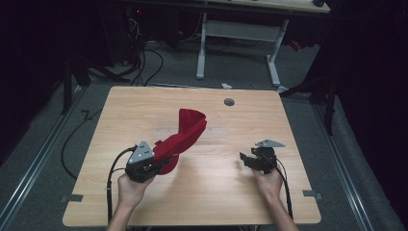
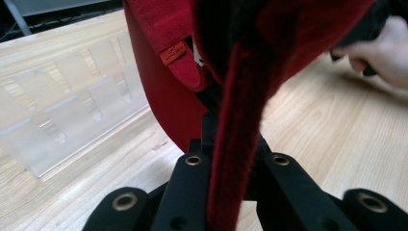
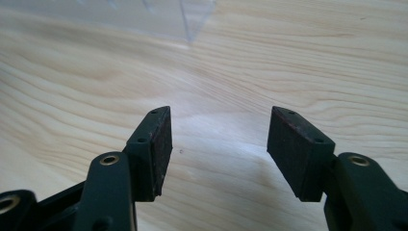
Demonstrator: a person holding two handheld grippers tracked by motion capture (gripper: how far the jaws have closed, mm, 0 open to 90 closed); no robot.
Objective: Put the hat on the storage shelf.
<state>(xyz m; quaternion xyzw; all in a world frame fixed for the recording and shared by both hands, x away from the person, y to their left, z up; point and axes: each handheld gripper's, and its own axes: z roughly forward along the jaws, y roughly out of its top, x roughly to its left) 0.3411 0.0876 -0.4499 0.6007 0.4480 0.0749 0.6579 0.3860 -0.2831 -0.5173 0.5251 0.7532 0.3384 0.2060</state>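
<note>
A red cloth [image 1: 185, 132] rises above the table's middle, bent over at its top. My left gripper [image 1: 156, 161] is shut on its lower end, near the table's front left. In the left gripper view the red cloth [image 2: 240, 96] runs up between the two black jaws and carries a small orange label [image 2: 173, 53]. My right gripper [image 1: 246, 158] is held low over the table at the front right, apart from the cloth. In the right gripper view the right gripper [image 3: 219, 149] is open, with bare wood between its pads [image 3: 161, 144].
The wooden table [image 1: 216, 192] has a grey round cap [image 1: 229, 101] near its far edge. A clear plastic rack [image 2: 67, 115] lies on the wood to the left in the left gripper view. Behind the table stand a white desk frame [image 1: 235, 38] and floor cables.
</note>
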